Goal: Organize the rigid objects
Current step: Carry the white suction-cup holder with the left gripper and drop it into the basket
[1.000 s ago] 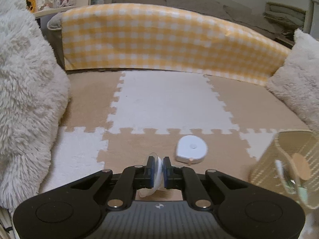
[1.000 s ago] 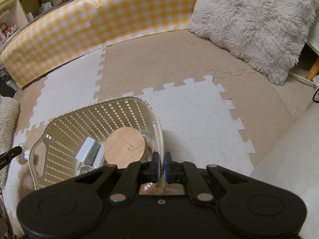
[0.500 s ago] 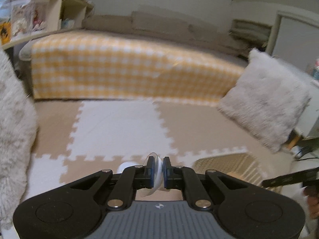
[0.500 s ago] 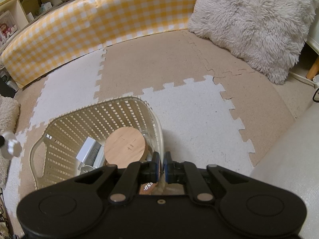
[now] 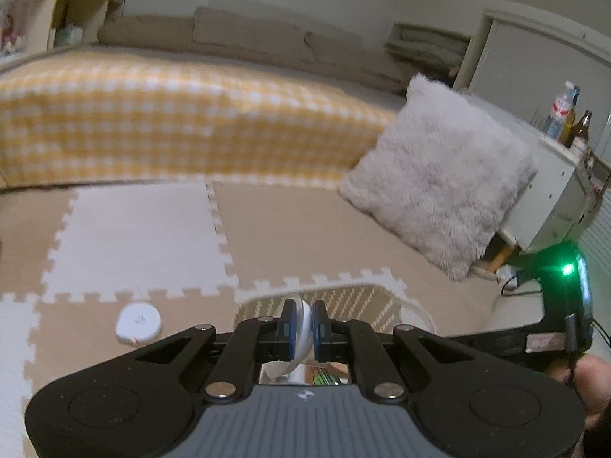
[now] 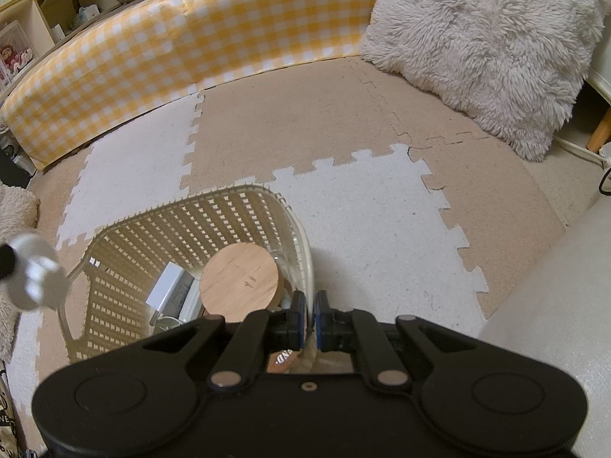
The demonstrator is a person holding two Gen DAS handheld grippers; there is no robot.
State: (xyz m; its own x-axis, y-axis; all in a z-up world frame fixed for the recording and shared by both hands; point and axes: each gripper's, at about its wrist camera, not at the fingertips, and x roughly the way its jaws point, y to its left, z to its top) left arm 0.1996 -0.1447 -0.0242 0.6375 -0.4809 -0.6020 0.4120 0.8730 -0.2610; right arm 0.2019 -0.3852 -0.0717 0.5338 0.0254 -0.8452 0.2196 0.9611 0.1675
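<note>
My left gripper point(image 5: 303, 328) is shut on a small white plastic object point(image 5: 301, 324) and holds it above the near rim of the beige lattice basket point(image 5: 343, 301). The object also shows, blurred, at the left edge of the right wrist view point(image 6: 32, 274). My right gripper point(image 6: 310, 315) is shut on the basket's right rim point(image 6: 303, 236). Inside the basket point(image 6: 183, 225) lie a round wooden lid point(image 6: 240, 276) and a white box point(image 6: 168, 288). A white round tape measure point(image 5: 138, 322) lies on the mat left of the basket.
Beige and white foam puzzle mats point(image 6: 362, 210) cover the floor. A yellow checked bumper point(image 6: 172, 38) runs along the back. A fluffy white cushion point(image 6: 485, 42) leans at the right. A white cabinet with bottles point(image 5: 565, 175) stands beyond the cushion.
My left gripper has swung right with the white object, from over the tape measure to over the basket. The right gripper has stayed still on the basket rim.
</note>
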